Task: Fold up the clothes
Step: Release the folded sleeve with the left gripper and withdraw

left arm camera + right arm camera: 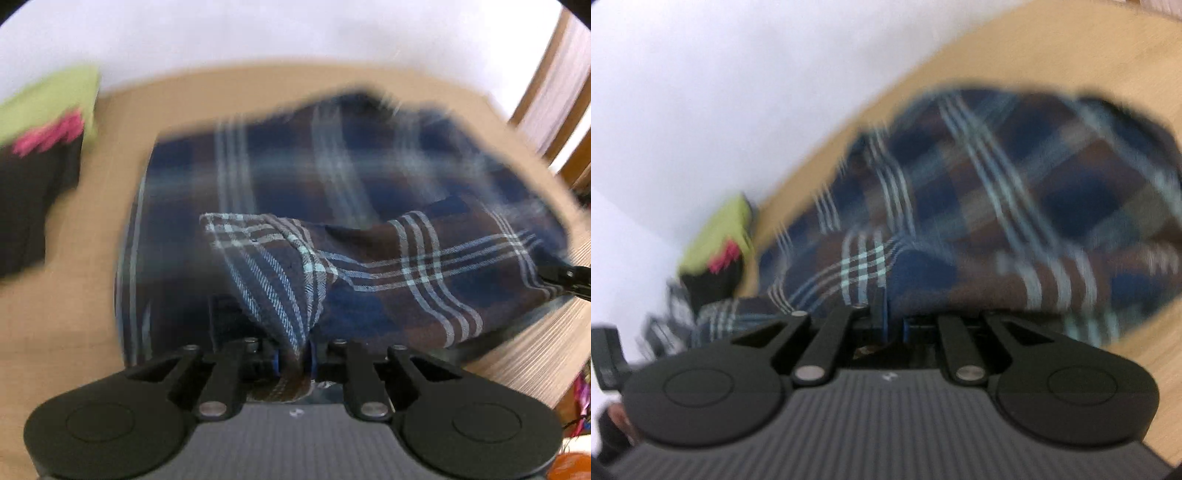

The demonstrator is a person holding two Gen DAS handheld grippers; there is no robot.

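Two views look forward along a pair of hand-held tongs over a pale wooden table (pixel 74 295). Both pictures are smeared by motion.

A plaid garment (pixel 369 177) in navy, brown and light blue lies spread on the table, filling the middle of both views. Most of it stretches away from the tongs toward the far side, where a white wall rises behind the table edge.

The left tongs (pixel 295 360) are pressed together on the garment's near edge. A bunched fold of plaid rises straight out of the closed jaws and drapes back toward the rest of the cloth. The lifted edge runs from there to the right, where the black tip of the right tongs (pixel 565 278) meets the cloth at the frame edge.

In the right wrist view, the right tongs (pixel 892 323) are also closed, with plaid fabric lying directly ahead of the jaws. Blur hides the contact itself, so the pinch is likely but not plainly visible.

So the near hem appears held at two points, left and right, with the bulk of the garment lying farther away. My judgement is that the coming fold depends on carrying this near edge over toward the far edge, both hands travelling evenly.

At the far left sits a small pile of other clothes (pixel 40 155), green, pink and black, well apart from the plaid.
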